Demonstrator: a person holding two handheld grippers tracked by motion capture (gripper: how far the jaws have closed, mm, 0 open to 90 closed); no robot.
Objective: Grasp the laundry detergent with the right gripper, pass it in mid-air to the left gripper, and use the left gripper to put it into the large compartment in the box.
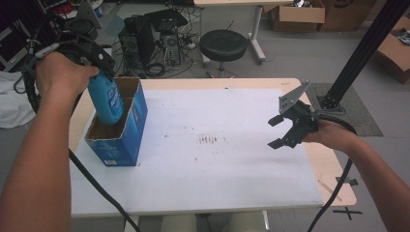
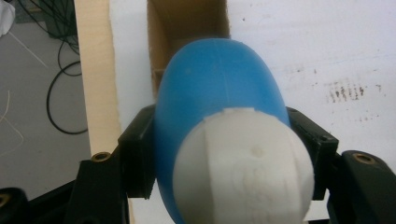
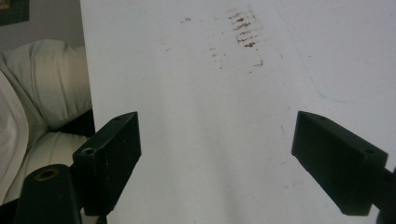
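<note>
My left gripper (image 1: 99, 65) is shut on a blue bottle (image 1: 106, 99) with a white cap (image 2: 243, 170). The bottle hangs bottom-down, its lower end inside the open top of a blue cardboard box (image 1: 128, 137) at the table's left. In the left gripper view the black jaws press both sides of the blue bottle (image 2: 217, 88), and the brown inside of the box (image 2: 187, 23) lies beyond it. My right gripper (image 1: 280, 130) hovers open over the right part of the white table sheet (image 1: 217, 159). Nothing lies between the right gripper's (image 3: 217, 158) jaws.
The white sheet (image 3: 224, 93) carries brown smudges (image 1: 209, 139) near its middle. Bare wood (image 1: 333, 179) borders the table at the right. A black post (image 1: 358, 53) rises behind the right hand. A stool (image 1: 223, 44), computer cases and cardboard boxes stand on the floor beyond.
</note>
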